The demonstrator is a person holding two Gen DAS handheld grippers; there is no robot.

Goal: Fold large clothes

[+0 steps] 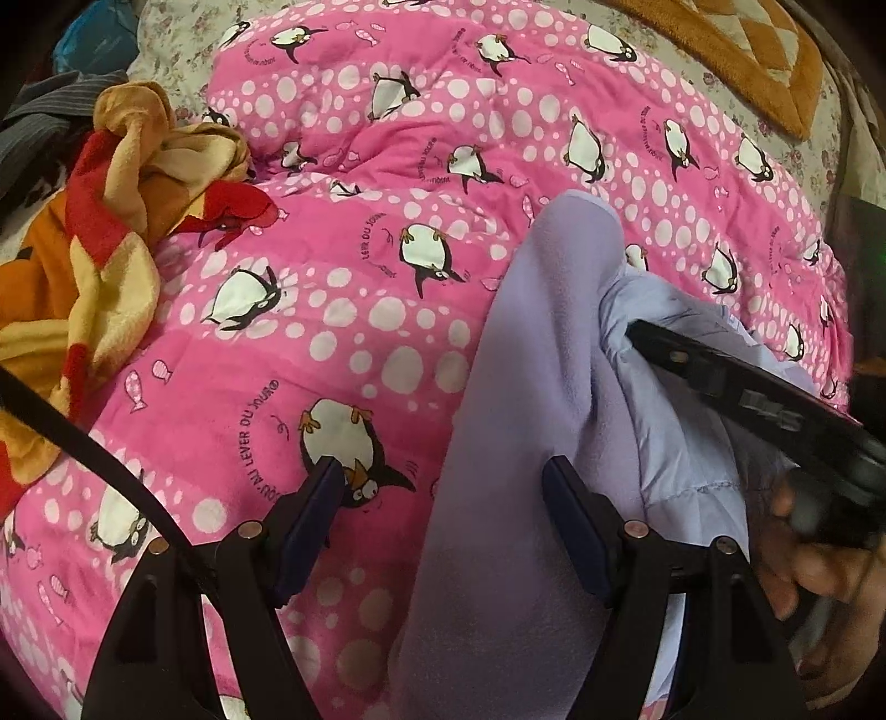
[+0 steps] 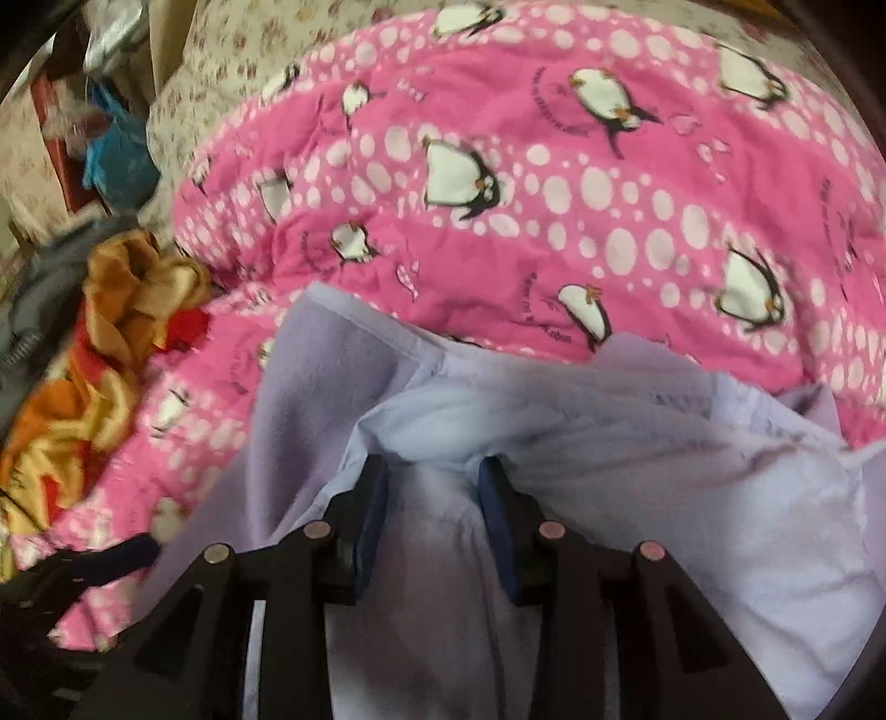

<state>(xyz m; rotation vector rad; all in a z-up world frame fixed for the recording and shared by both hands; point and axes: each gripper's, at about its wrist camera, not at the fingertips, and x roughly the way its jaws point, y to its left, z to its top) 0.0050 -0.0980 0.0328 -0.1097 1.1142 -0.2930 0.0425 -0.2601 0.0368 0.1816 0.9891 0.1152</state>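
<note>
A lilac fleece garment with a paler lining lies bunched on a pink penguin-print quilt. My left gripper is open; its right finger rests against the garment's edge and the left finger is over the quilt. My right gripper shows in the left wrist view, its tip pushed into the lining folds. In the right wrist view the right gripper has its jaws part open with the garment gathered between them; whether it grips is unclear.
A crumpled orange, red and cream blanket lies at the left, also in the right wrist view. Dark striped cloth lies behind it. A floral sheet and an orange patterned cushion lie beyond the quilt.
</note>
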